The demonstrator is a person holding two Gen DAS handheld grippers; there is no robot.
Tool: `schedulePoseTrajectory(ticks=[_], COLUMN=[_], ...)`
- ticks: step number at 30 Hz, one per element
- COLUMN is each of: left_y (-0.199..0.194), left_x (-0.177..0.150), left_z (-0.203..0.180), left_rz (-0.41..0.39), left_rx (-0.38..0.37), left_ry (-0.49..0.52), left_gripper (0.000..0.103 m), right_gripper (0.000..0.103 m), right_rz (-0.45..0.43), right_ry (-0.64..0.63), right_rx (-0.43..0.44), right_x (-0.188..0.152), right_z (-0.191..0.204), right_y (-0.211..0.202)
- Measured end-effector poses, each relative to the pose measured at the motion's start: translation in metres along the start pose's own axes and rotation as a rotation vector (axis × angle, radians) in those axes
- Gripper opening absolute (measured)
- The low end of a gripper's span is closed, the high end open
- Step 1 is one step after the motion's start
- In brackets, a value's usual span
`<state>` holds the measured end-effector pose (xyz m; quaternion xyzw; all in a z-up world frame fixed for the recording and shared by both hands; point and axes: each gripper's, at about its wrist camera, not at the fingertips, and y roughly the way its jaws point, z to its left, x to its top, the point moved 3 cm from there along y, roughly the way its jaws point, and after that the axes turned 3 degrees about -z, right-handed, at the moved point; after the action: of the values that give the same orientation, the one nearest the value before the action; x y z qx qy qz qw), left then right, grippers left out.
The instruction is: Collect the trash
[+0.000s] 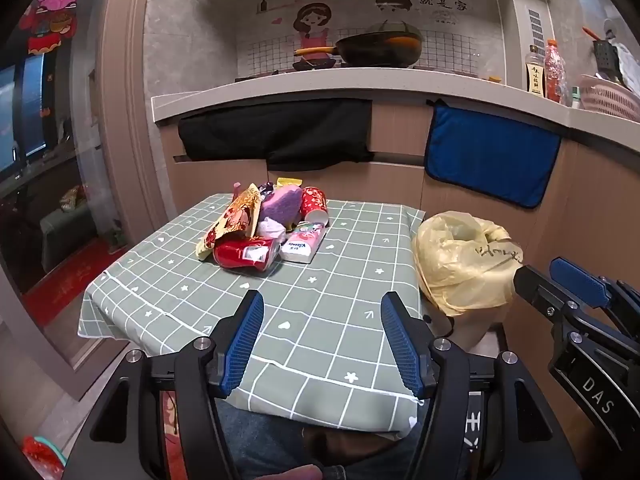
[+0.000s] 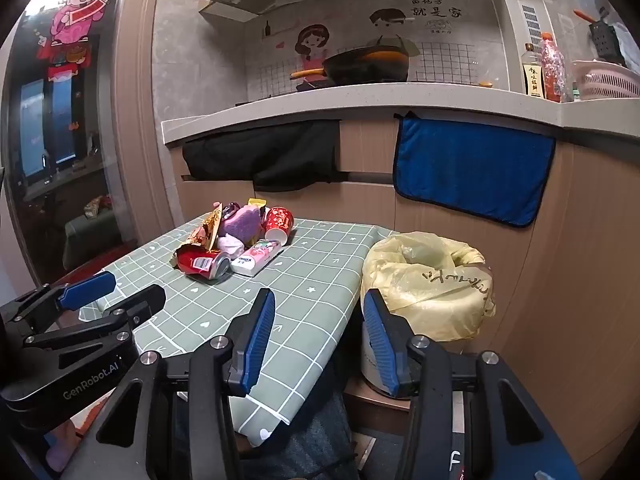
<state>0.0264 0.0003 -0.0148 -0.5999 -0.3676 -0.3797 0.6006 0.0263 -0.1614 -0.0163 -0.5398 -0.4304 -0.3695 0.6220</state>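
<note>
A pile of trash sits at the far side of the green checked table [image 1: 320, 320]: a crushed red can [image 1: 246, 254] [image 2: 202, 263], a tissue pack [image 1: 302, 242] [image 2: 256, 260], a red paper cup [image 1: 314, 204] [image 2: 279, 220], a purple sponge [image 1: 282, 204] [image 2: 240, 222] and a snack wrapper [image 1: 232, 220] [image 2: 204, 230]. A bin lined with a yellow bag [image 1: 464, 260] [image 2: 428, 280] stands right of the table. My left gripper [image 1: 322, 340] [image 2: 114, 292] is open and empty over the table's near part. My right gripper [image 2: 318, 340] [image 1: 552, 276] is open and empty, between the table edge and the bin.
A kitchen counter [image 1: 360, 84] runs behind the table, with a black cloth [image 1: 280, 132] and a blue towel [image 1: 492, 160] hanging from it. A wok [image 1: 376, 50], bottles [image 1: 546, 68] and a pink basket [image 1: 608, 96] stand on top. A glass door [image 1: 48, 140] is at left.
</note>
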Motion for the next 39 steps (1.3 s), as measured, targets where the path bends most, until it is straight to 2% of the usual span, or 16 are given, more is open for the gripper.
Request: schedulePoseTrajectory(ticks=[27,39], left_y=[0.004,-0.004], left_x=[-0.006,0.004], left_z=[-0.001,-0.003], left_rz=[-0.010,-0.026], left_rx=[0.007,0.005], left_ry=[0.015,0.024], left_gripper=[0.061,0.061], right_gripper=[0.044,0.044], right_rz=[0.004,0.002], right_ry=[0.027,0.035], right_rx=[-0.009,-0.013], right_x=[-0.001,0.002], right_z=[-0.004,-0.007], right_y=[-0.002,-0.005])
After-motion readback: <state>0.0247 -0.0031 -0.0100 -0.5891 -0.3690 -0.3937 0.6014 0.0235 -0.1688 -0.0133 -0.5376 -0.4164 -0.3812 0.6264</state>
